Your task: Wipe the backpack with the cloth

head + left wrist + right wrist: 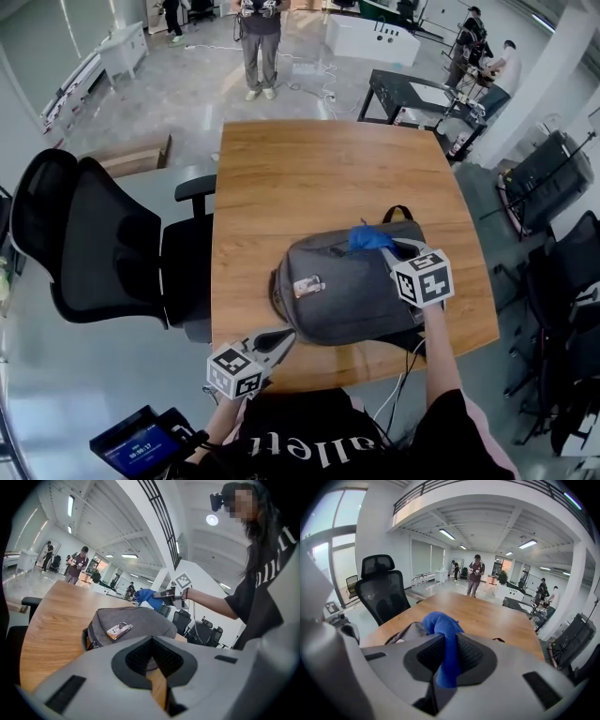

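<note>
Right gripper (390, 247) is clamped on the cloth (371, 238). In the right gripper view the blue fabric (445, 639) is pinched between the jaws and bunched out ahead of them.

Left gripper (279, 341) is closed, tips meeting, with nothing held (152, 660).

The backpack (352, 286) lies flat on the table (309, 169), at 5 o'clock of the table's centre and close to the near edge. Its long axis runs 9-to-3 across the head view. A small tag (307, 284) is seen on its top face.

The cloth is placed at the backpack's 1 o'clock corner, by the handle. Contact with the fabric cannot be confirmed. In the left gripper view the cloth (145, 596) appears just above the backpack (136, 625).

The left gripper is parked at the backpack's 7 o'clock, just beside it and not touching.

Judged: most of the surface is spread toward 7–8 o'clock of the cloth, so a stroke along the long axis toward 9 is called for. The right arm is better placed for it. The backpack may need to be braced by the left gripper against sliding.
</note>
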A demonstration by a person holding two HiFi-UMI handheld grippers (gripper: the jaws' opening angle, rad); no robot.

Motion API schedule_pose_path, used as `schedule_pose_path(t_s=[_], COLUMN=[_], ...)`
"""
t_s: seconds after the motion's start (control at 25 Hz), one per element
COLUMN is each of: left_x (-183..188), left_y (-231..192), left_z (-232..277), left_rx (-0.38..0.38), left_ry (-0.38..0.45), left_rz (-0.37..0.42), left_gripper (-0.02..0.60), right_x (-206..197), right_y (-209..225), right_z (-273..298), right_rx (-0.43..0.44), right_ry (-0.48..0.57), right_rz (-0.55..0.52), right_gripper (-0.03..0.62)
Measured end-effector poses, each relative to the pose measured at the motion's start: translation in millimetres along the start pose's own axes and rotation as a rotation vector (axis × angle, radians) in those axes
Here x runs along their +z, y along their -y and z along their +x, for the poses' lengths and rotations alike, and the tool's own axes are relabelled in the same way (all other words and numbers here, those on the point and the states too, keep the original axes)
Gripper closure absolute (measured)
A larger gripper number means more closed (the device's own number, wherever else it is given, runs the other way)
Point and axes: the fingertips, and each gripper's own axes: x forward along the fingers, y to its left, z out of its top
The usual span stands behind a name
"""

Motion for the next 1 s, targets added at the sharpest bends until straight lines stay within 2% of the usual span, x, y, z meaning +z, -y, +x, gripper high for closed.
schedule_pose_path(t_s=[0.2, 0.4, 0.76, 1.0], left_x=[-2, -3, -7, -10], left_y=[-4, -4, -3, 4], left_z=[-4, -6, -3, 4], left_rx=[0.029, 0.047, 0.031, 0.001], left_ry=[0.008, 0.008, -0.005, -0.022], left_rz=[-0.006, -0.013, -0.014, -0.008], left_gripper=[0.580, 0.581, 0.580, 0.580], right_x=[12, -9, -33, -79], right_y=[38, 41, -1, -36], right_z=[43, 66, 16, -32], right_rx=[-0.049, -0.058, 0.024, 0.060], right_ry=[-0.064, -0.160, -0.108, -0.089], right_rz=[-0.009, -0.060, -0.073, 0.029], right_gripper=[0.530, 0.530, 0.530, 0.530])
